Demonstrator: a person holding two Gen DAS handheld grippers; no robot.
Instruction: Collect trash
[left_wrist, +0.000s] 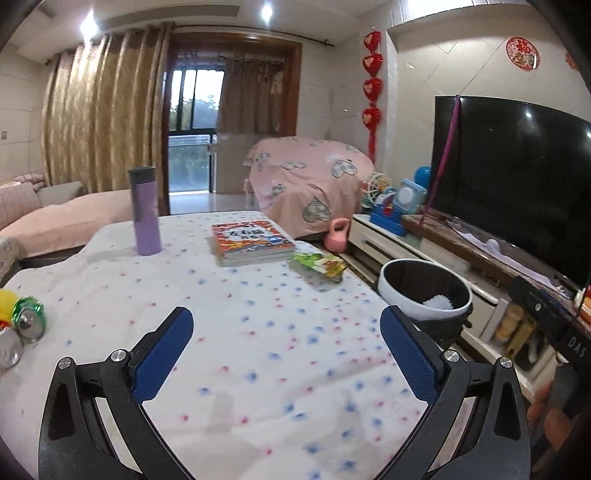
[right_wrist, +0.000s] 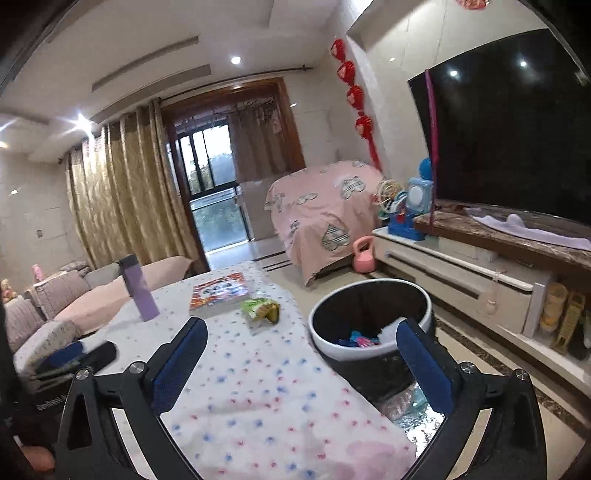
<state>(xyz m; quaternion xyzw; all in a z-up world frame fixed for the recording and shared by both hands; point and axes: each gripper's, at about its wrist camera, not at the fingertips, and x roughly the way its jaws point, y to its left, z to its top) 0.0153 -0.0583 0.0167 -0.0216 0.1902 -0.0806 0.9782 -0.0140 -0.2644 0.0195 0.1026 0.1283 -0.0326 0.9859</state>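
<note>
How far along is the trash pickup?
Partly done: the bin already holds some colorful scraps. Nothing is in hand; the left gripper and right gripper are both open. Left: the green snack wrapper and crushed cans on the table.

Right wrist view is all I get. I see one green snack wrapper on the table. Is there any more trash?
Observer: Yes. Two shiny metal cans lie at the left edge of the dotted white tablecloth.
Operator: Is the left gripper holding one?
Observer: No. The left gripper is open and empty, with the cans off to its left.
Operator: Anything beside them?
Observer: Something yellow, cut off by the frame.
</note>
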